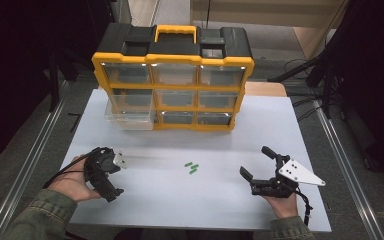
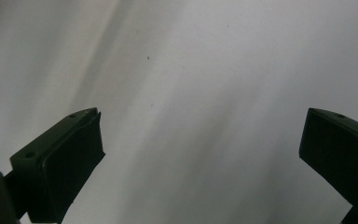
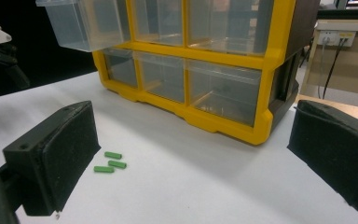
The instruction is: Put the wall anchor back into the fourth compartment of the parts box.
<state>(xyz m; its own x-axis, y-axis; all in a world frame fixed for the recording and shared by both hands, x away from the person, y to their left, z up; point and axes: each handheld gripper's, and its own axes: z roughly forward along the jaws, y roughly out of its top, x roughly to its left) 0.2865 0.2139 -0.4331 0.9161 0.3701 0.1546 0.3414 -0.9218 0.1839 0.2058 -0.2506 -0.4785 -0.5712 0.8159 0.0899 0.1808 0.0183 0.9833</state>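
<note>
Three green pegs lie loose on the table, in front of the organizer, between the two grippers. Left gripper sits nearer than the organizer and off its left end, jaws wide, nothing held, aimed down at bare tabletop. Right gripper sits off the organizer's right end, jaws wide and empty, facing the pegs.

Risk, as a judgement: pegs are small, lie close together and look free to roll; a wide jaw closing on one may knock the others or pinch two at once. One clear drawer juts from the organizer's lower left and could be bumped.

Surface: white, matte, uncluttered. Beyond the organizer: grey floor, cables, dark stands, wooden furniture.
</note>
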